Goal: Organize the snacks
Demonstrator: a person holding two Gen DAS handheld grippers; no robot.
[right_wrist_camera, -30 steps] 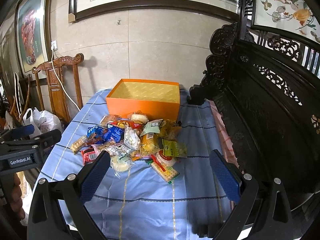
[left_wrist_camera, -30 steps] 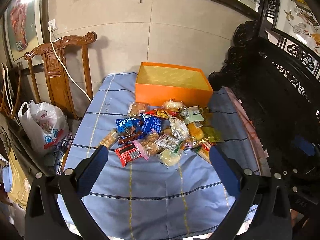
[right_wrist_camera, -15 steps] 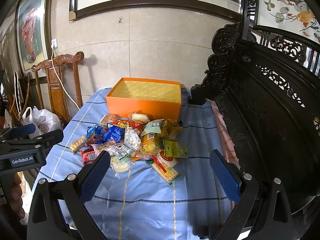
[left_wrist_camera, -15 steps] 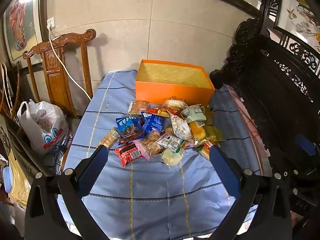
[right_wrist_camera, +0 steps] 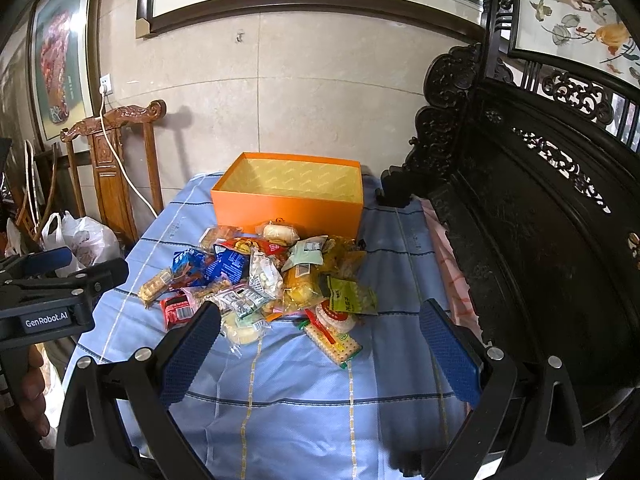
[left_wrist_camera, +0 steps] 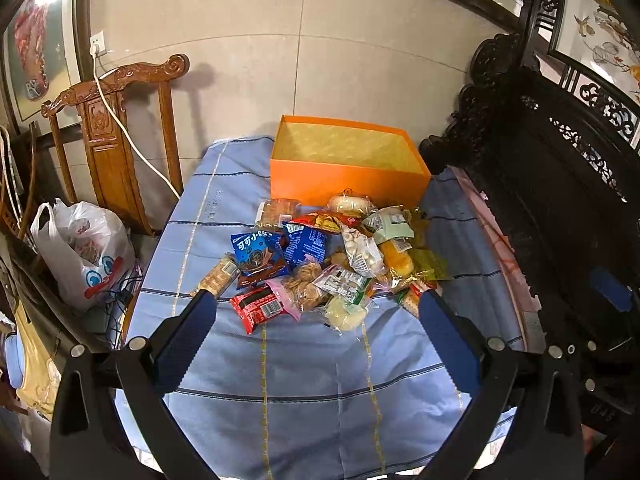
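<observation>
Loosely heaped, the pile of mixed plastic-wrapped snack packets [left_wrist_camera: 324,264] lies just in front of the empty open-topped orange cardboard box [left_wrist_camera: 344,168] on the blue-checked cloth-covered desk [left_wrist_camera: 312,380], presumably for loading, while the left tool [left_wrist_camera: 316,340] and right tool [right_wrist_camera: 320,344] hover short of it, both spread wide, holding nothing.

Matt orange card box [left_wrist_camera: 347,178] with yellow textured lining, glossy crinkled plastic snack wrappers [left_wrist_camera: 320,264], woven blue cloth tablecloth [left_wrist_camera: 304,376], carved varnished wood chair [left_wrist_camera: 116,132], ribbed blue rubbery finger pads [right_wrist_camera: 191,354]
</observation>
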